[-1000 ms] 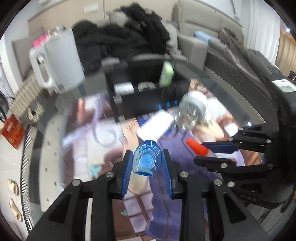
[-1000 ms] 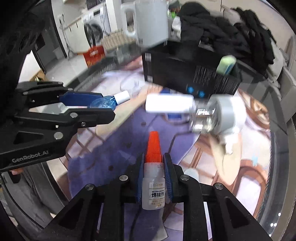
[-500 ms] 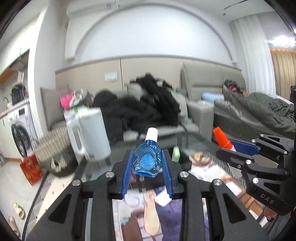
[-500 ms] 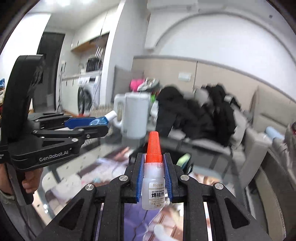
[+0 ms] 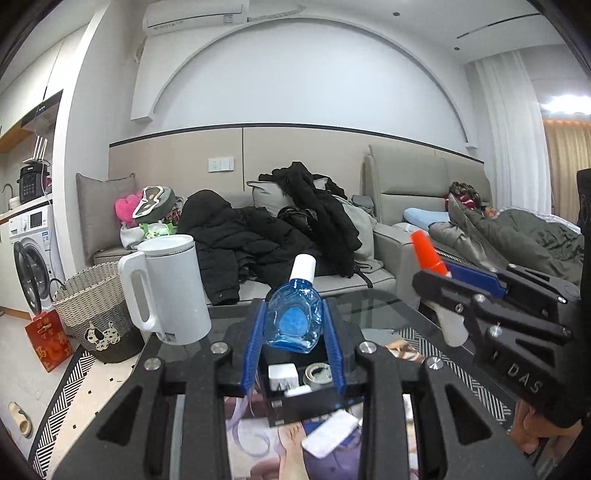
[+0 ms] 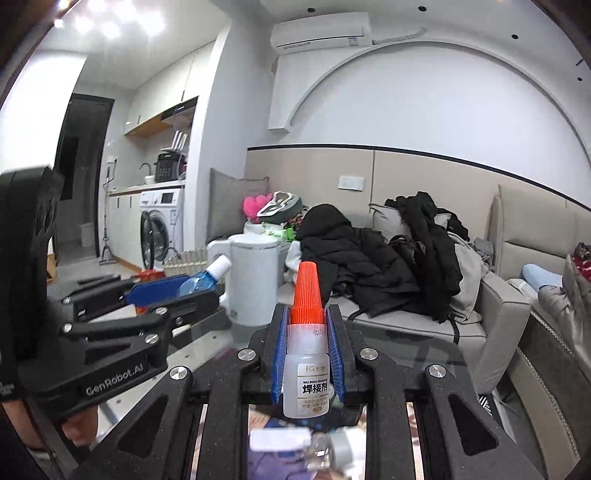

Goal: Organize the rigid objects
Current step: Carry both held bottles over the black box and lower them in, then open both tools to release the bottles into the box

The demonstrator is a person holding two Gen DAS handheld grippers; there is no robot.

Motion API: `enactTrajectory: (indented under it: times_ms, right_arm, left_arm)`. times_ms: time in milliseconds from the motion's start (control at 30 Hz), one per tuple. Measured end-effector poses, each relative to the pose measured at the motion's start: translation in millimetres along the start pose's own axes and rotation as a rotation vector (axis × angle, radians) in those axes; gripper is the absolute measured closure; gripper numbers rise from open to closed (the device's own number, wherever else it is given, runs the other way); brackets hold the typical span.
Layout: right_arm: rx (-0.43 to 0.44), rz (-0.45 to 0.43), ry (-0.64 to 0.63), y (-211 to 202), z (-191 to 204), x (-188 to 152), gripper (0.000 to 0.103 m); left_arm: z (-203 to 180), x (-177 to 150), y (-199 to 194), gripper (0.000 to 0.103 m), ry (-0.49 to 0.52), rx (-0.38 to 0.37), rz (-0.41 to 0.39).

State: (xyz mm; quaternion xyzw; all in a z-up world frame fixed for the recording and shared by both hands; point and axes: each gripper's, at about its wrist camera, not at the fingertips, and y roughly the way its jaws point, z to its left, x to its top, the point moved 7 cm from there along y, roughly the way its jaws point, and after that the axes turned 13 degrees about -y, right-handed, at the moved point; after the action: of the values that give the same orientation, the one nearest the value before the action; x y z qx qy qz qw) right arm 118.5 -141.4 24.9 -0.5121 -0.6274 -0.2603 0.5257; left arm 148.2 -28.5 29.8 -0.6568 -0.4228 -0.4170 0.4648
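The left gripper [image 5: 293,326] is clamping a light, slippery, translucent blue plastic bottle [image 5: 293,321] by its body, while the right gripper [image 6: 307,354] is pinching a rigid, orange-capped white glue bottle [image 6: 306,354] at mid-body.

A lived-in home: an open living room that runs into a small laundry and kitchen corner. A long beige sofa [image 5: 384,236] lines the back wall, heaped with black coats [image 5: 258,236], cushions and a pink soft toy [image 6: 253,206]. A person lies under a green blanket [image 5: 524,236] at its right end. An air conditioner [image 6: 321,31] hangs high on the white arched wall. At the left, a washing machine [image 6: 160,229] stands under a counter with a sink tap. A woven laundry basket [image 5: 92,306] sits on the floor beside a glass-topped surface [image 5: 388,310] carrying a white electric kettle [image 5: 166,288]. A slipper [image 5: 20,424] lies on the floor.
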Motion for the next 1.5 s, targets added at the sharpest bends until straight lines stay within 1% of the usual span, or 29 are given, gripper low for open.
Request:
enactTrajectory:
  times_ms: [100, 200, 367, 533, 667, 833, 967, 1033, 1167, 1200, 1267, 1300, 1367, 1500]
  right_arm:
    - [-0.022, 0.005, 0.02, 20, -12, 5, 0.083]
    - [-0.038, 0.012, 0.037, 41, -22, 9, 0.083]
    - [-0.069, 0.05, 0.041, 86, -36, 7, 0.083]
    - [-0.079, 0.105, 0.074, 130, -54, -7, 0.083]
    - [-0.079, 0.145, 0.079, 156, -62, -20, 0.083]
    - [-0.063, 0.209, 0.089, 187, -67, -45, 0.083]
    - [-0.022, 0.283, 0.13, 205, -65, -73, 0.083]
    - [-0.007, 0.314, 0.14, 211, -64, -84, 0.083]
    - [-0.003, 0.314, 0.13, 213, -63, -88, 0.083]
    - [0.002, 0.313, 0.132, 212, -60, -88, 0.083]
    - [0.021, 0.323, 0.149, 212, -58, -90, 0.083]
    - [0.034, 0.334, 0.158, 211, -55, -92, 0.083]
    - [0.051, 0.37, 0.159, 212, -48, -96, 0.083]
    - [0.094, 0.458, 0.169, 219, -41, -110, 0.083]
  left_arm:
    - [5, 4, 18, 0.073, -0.02, 0.005, 0.006]
    - [3, 2, 39, 0.073, -0.021, -0.011, 0.043]
    - [2, -6, 74, 0.073, -0.032, -0.001, 0.091]
    - [8, -9, 101, 0.073, -0.057, 0.02, 0.106]
    - [17, -15, 125, 0.073, -0.087, 0.036, 0.134]
    - [24, -32, 150, 0.073, -0.095, 0.062, 0.176]
    - [24, -50, 164, 0.073, -0.096, 0.069, 0.231]
    - [22, -53, 165, 0.073, -0.089, 0.071, 0.232]
    - [24, -52, 165, 0.073, -0.102, 0.07, 0.238]
    - [25, -54, 167, 0.073, -0.103, 0.077, 0.255]
    - [27, -63, 175, 0.073, -0.107, 0.089, 0.318]
    - [29, -70, 179, 0.073, -0.121, 0.103, 0.365]
    - [30, -78, 182, 0.073, -0.117, 0.111, 0.423]
    - [26, -88, 183, 0.073, -0.106, 0.123, 0.483]
